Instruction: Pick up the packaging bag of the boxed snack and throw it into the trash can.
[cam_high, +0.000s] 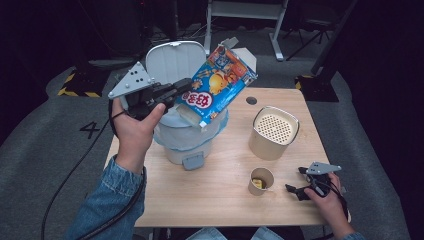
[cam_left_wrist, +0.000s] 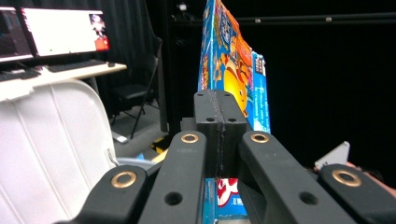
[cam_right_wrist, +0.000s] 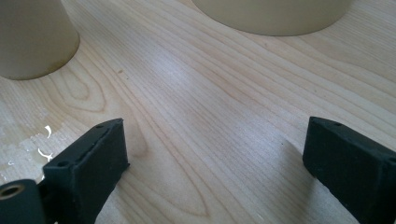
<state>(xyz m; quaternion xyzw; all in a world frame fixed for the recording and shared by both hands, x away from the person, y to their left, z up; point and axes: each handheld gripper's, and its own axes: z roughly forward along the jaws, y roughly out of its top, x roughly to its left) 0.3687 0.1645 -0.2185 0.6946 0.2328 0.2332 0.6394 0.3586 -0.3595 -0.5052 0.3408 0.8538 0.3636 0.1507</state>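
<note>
Wooden table (cam_high: 225, 200) bears white bin (cam_high: 187, 135), beige canister (cam_high: 272, 131), paper cup (cam_high: 261, 181).

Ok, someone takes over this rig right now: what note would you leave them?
Left gripper: shut on the blue snack box, held tilted above the open white bin, lid up.
Right gripper: open, holding nothing, low over the table near its right front edge.
On the table: paper cup with something yellow inside, beige perforated-top canister.
Done: box lifted over the bin.
Left, probably: let the box drop in; cup and canister untouched.
</note>
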